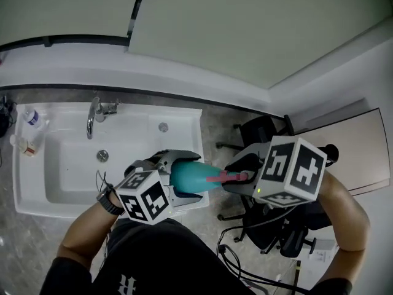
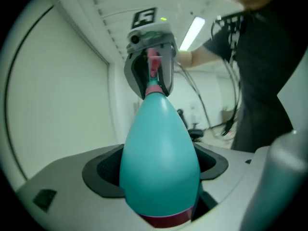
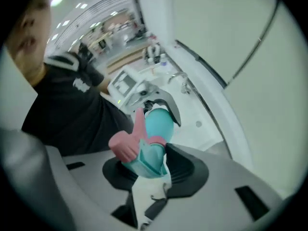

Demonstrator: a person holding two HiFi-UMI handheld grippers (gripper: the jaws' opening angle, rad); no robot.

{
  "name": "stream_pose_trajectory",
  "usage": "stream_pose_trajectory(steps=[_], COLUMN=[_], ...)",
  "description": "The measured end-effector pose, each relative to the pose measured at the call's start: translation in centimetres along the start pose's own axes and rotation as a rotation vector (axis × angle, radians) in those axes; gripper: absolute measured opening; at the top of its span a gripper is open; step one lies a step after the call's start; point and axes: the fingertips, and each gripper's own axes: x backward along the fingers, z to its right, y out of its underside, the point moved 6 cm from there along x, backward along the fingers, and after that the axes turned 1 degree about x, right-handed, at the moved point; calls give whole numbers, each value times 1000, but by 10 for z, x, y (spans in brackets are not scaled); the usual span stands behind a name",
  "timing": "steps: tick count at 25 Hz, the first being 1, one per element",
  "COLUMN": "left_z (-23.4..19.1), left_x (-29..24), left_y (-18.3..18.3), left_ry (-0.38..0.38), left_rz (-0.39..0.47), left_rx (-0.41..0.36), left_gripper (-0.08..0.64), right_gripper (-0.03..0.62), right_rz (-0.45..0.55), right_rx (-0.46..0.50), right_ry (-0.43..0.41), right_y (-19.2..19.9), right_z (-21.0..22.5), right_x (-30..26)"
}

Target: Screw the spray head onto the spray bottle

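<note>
A teal spray bottle (image 1: 189, 178) lies level between my two grippers above the sink's front right corner. My left gripper (image 1: 183, 178) is shut on its fat lower body; in the left gripper view the bottle (image 2: 161, 153) fills the jaws, its dark red base band nearest the camera. The pink-and-teal spray head (image 1: 225, 177) sits at the bottle's neck, and my right gripper (image 1: 238, 177) is shut on it. In the right gripper view the spray head (image 3: 139, 150) sits between the black pads (image 3: 185, 170), pink trigger to the left, with the bottle (image 3: 159, 124) beyond.
A white sink (image 1: 37, 204) with a chrome faucet (image 1: 93, 117) lies below left, small bottles (image 1: 31, 117) on its far left rim. Black office chairs (image 1: 258, 131) and cables stand on the grey floor to the right. A desk corner (image 1: 356, 146) is at far right.
</note>
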Motion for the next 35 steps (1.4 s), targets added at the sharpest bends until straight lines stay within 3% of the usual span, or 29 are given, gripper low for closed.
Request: stream_pose_trajectory(steps=[2, 3, 5, 6, 11, 15, 17, 19, 21, 22, 24, 27, 30, 33, 35], left_z=[-4, -5, -4, -3, -4, -1, 1, 4, 8, 10, 12, 14, 15, 8, 5], left_x=[-1, -2, -5, -7, -1, 3, 4, 6, 8, 8, 8, 6, 5, 7, 9], left_y=[3, 6, 13, 17, 33, 40, 38, 35, 32, 30, 27, 24, 20, 15, 14], left_ry=[-175, -209, -169, -116, 136, 279, 348, 425, 497, 528, 574, 589, 544, 432, 332], left_rz=[-121, -167, -200, -188, -55, 13, 46, 79, 107, 119, 132, 120, 91, 57, 10], left_rx=[-117, -154, -151, -113, 131, 235, 271, 291, 298, 300, 294, 259, 212, 161, 105], left_gripper=[416, 414, 413, 413, 414, 414, 414, 414, 414, 414, 414, 414, 414, 414, 414], right_gripper=[130, 130, 132, 132, 144, 167, 167, 167, 167, 167, 167, 198, 196, 95, 92], right_rz=[62, 101, 189, 227, 375, 608, 703, 633, 412, 311, 171, 73, 62, 98, 132], right_rx=[-261, -376, -518, -523, -262, -153, 0, 311, 655, 807, 998, 1058, 1003, 798, 619], right_ry=[-79, -119, -157, -146, -9, 25, 103, 327, 579, 652, 674, 589, 500, 399, 315], right_y=[6, 8, 10, 9, 6, 9, 8, 11, 19, 20, 22, 18, 11, 10, 9], right_z=[16, 22, 29, 30, 16, 10, 2, -18, -43, -54, -65, -63, -55, -47, -39], right_x=[-5, -9, -16, -17, 11, 51, 69, 73, 58, 47, 29, 12, 1, 2, 2])
